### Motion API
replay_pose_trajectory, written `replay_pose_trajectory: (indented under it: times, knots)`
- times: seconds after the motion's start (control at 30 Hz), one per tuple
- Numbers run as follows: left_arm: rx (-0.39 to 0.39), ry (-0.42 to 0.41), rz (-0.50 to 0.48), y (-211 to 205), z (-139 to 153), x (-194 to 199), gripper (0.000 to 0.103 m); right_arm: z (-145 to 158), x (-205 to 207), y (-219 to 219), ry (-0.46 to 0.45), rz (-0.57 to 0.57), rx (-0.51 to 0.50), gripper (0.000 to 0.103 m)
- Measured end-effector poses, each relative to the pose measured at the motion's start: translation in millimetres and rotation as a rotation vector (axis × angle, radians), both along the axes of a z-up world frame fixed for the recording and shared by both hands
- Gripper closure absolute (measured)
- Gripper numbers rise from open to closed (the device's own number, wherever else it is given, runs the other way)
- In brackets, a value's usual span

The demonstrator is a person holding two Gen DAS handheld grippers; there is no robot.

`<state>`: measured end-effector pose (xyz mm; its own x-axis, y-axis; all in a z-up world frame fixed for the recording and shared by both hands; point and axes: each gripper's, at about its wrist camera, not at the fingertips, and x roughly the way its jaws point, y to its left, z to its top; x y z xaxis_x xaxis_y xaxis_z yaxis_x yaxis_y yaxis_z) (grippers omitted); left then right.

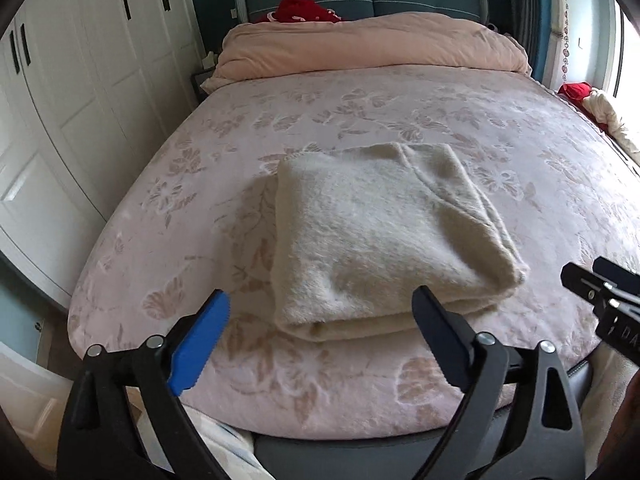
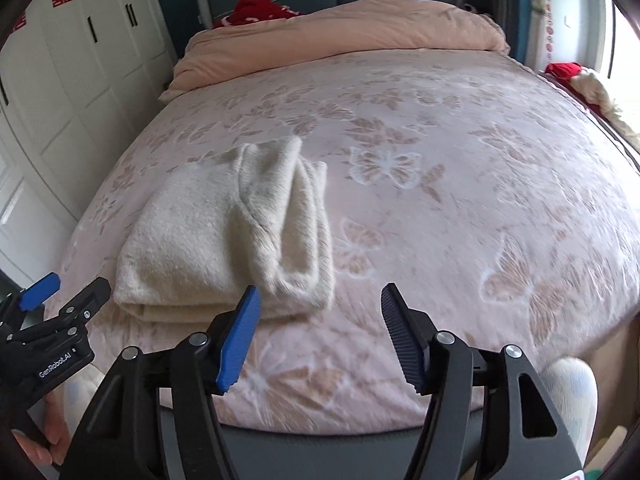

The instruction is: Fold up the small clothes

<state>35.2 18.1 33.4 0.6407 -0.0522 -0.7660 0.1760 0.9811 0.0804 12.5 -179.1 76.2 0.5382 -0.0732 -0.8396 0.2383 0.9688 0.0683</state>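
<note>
Cream fleece garment point(image 1: 384, 236) lies folded into a thick rectangle on the pink floral bedspread point(image 1: 500, 128), near the bed's foot edge and nearer its left side than its right. From my left wrist view I see its flat top and the stacked fold edge facing me; my right wrist view shows instead its right side, where rolled layers bunch along the garment point(image 2: 224, 232).

My left gripper point(image 1: 320, 312) hangs above the foot edge, angled down at the fold, jaws spread wide with nothing between them. My right gripper point(image 2: 320, 300) hovers just right of the garment, jaws parted about halfway, gripping nothing. Only the right view shows my left hand point(image 2: 38, 436) wrapped around its handle.
</note>
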Motion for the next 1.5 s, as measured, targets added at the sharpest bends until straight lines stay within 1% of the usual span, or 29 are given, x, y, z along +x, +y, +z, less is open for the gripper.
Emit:
replay_pose_trajectory:
  times: [0.17, 0.23, 0.3, 0.47, 0.6, 0.7, 0.8, 1.07, 1.4, 1.5]
  knots:
    - [-0.024, 0.015, 0.022, -11, -5, -15, 0.011, -5, -24, -5, -0.002, -0.027, -0.026, 0.035]
    - [-0.032, 0.005, 0.036, -14, -7, -25, 0.011, -8, -33, -5, -0.004, -0.033, -0.048, 0.034]
    - [-0.021, -0.002, 0.050, -17, -10, -32, 0.011, -11, -42, -5, -0.005, -0.041, -0.068, 0.032]
    - [0.003, -0.010, 0.061, -27, -15, -51, 0.011, -14, -57, -6, -0.009, -0.040, -0.079, 0.030]
    - [0.003, -0.020, 0.050, -34, -16, -59, 0.011, -12, -61, -3, -0.009, -0.027, -0.075, 0.030]
    - [-0.005, -0.020, 0.053, -36, -15, -60, 0.011, -13, -62, 4, -0.013, -0.011, -0.091, 0.029]
    - [0.003, -0.028, 0.060, -36, -14, -60, 0.011, -14, -60, 8, -0.011, -0.003, -0.098, 0.029]
    - [-0.002, -0.023, 0.083, -32, -17, -60, 0.011, -17, -60, 11, 0.001, -0.007, -0.096, 0.029]
    - [0.008, -0.022, 0.075, -32, -18, -61, 0.011, -20, -59, 13, 0.014, -0.010, -0.087, 0.029]
    - [-0.001, -0.012, 0.080, -31, -20, -61, 0.010, -20, -59, 14, 0.017, -0.007, -0.088, 0.029]
